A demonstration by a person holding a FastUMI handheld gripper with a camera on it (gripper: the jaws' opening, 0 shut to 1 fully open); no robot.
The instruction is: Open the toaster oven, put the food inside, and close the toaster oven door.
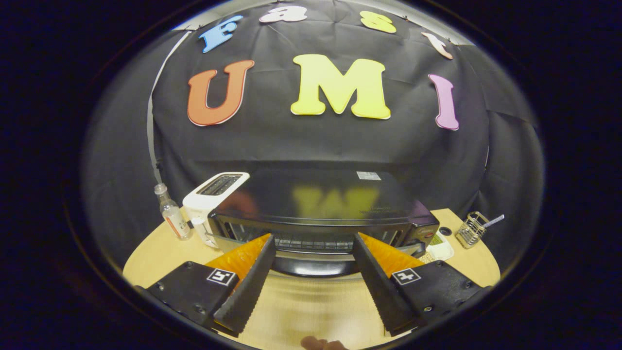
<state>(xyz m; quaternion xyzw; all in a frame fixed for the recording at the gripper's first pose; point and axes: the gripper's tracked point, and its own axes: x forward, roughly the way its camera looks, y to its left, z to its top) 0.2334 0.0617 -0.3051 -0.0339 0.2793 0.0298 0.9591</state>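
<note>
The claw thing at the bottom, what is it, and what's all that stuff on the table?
That is a claw a person holds in one hand, like big tongs with two fingers. A little camera rides on it and looks forward along the fingers, so the picture is round and bendy.

Right now the claw is open and holds nothing. Its fingers spread wide, one on each side.

Just ahead of them sits a black toaster oven on a wooden table. Its door hangs down open between the fingertips, and you can see the wire rack inside.

Next to the oven on one side stand a white pop-up toaster and a small clear bottle. On the other side is a little wire basket. Something small and blurry lies close to the camera; I cannot tell what it is.
</note>
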